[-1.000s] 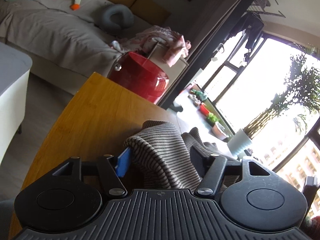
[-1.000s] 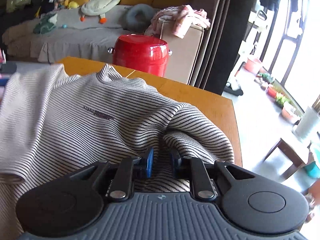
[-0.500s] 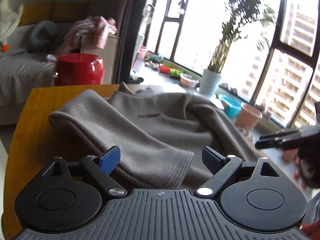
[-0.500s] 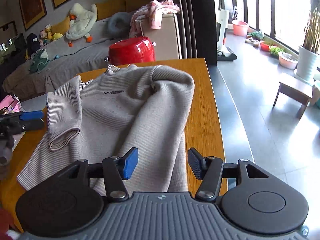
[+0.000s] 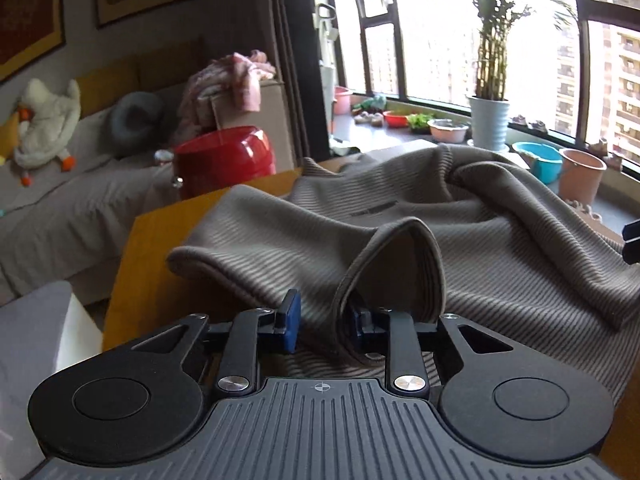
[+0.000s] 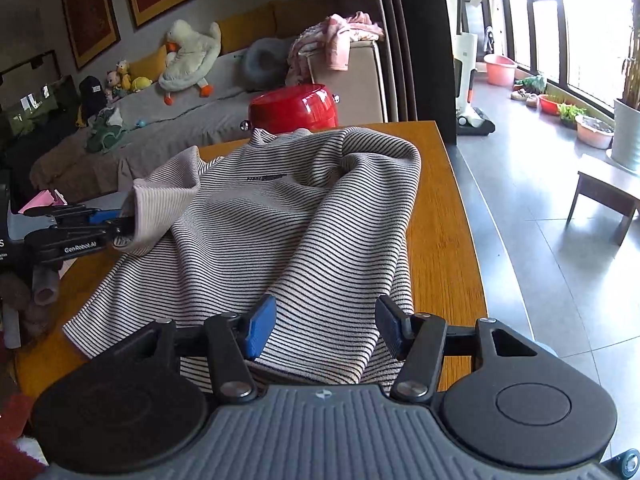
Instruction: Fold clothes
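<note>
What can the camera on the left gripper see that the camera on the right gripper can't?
Only the left wrist view shows the left gripper from behind, pinching the striped shirt's sleeve cuff, plus the teal bucket by the window.

Only the right wrist view shows the right gripper from behind, jaws apart over the shirt's hem, plus the small wooden stool on the floor.

Both show the striped shirt on the wooden table, the red pot and the white plush duck on the sofa.
</note>
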